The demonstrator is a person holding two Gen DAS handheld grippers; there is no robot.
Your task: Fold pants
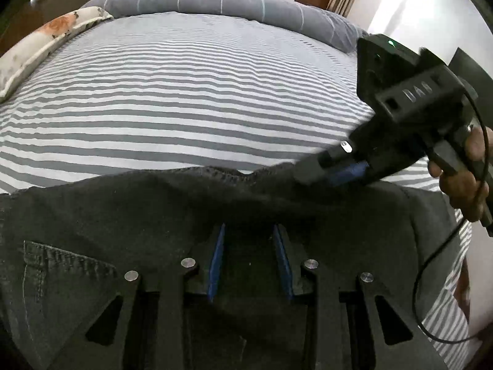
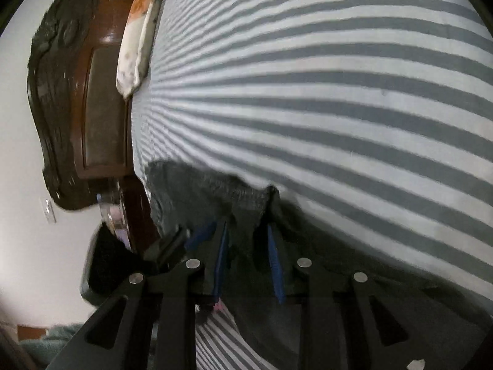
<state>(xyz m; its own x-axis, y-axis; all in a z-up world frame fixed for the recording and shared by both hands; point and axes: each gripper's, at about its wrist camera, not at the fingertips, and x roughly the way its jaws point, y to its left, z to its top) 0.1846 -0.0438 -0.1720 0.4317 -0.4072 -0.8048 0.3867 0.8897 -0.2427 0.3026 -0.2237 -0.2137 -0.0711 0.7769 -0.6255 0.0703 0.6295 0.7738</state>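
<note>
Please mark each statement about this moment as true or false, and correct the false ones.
1. The pants are dark grey denim. True.
2. The bed sheet is plain white. False: it has grey and white stripes.
3. The right gripper has pants fabric between its blue pads. True.
4. The pants lie folded by the pillow. False: they lie at the near side of the bed, apart from the pillow.
5. A back pocket shows near the left gripper. True.
6. No hand is visible. False: a hand holds the right gripper's handle.
</note>
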